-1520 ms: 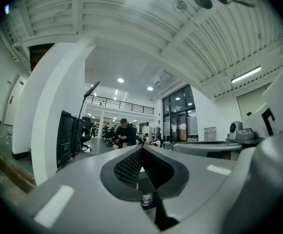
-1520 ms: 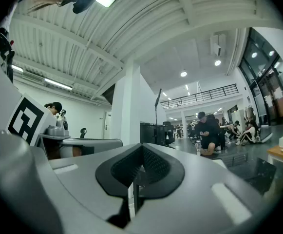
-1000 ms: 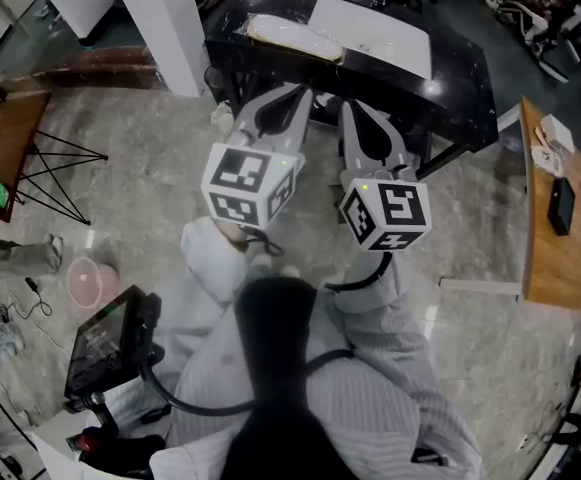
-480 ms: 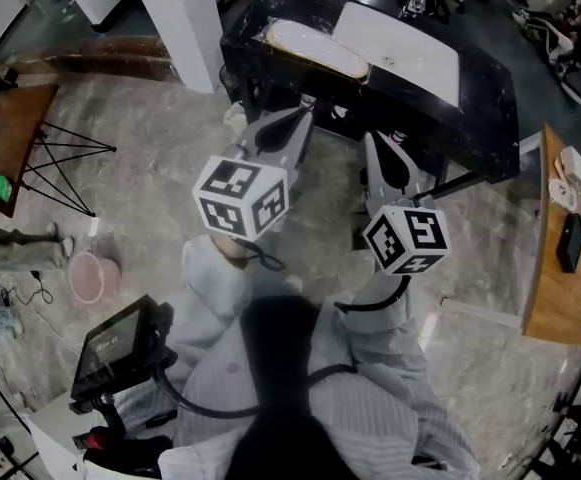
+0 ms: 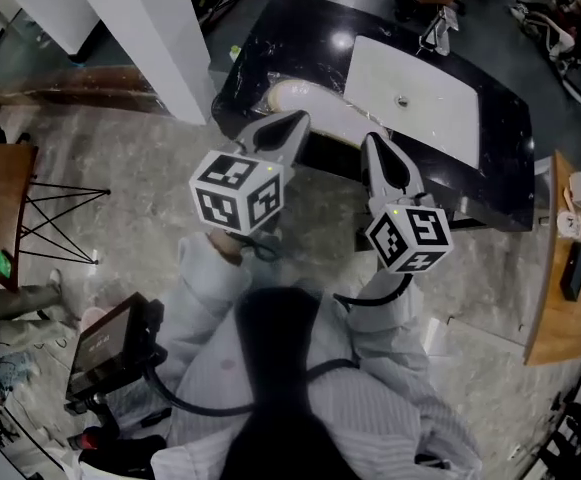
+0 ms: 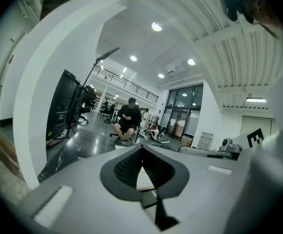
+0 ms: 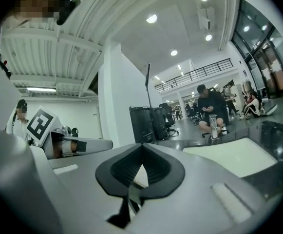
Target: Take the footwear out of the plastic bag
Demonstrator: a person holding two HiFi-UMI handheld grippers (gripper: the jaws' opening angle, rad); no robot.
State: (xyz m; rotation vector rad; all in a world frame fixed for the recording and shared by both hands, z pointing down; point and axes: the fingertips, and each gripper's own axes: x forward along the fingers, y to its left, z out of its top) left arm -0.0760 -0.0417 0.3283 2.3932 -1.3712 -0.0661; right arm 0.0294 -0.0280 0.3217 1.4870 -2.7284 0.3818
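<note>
Head view: left gripper (image 5: 292, 123) and right gripper (image 5: 373, 143) are side by side over the grey stone floor (image 5: 120, 168), tips toward the black glossy table (image 5: 510, 158). The pale elongated plastic bag (image 5: 305, 103) lies at the table's near edge, beside a white rectangular board (image 5: 415, 98), apart from both tips; footwear not discernible. Left gripper view: jaws pressed together, nothing between. Right gripper view: jaws likewise together, empty.
</note>
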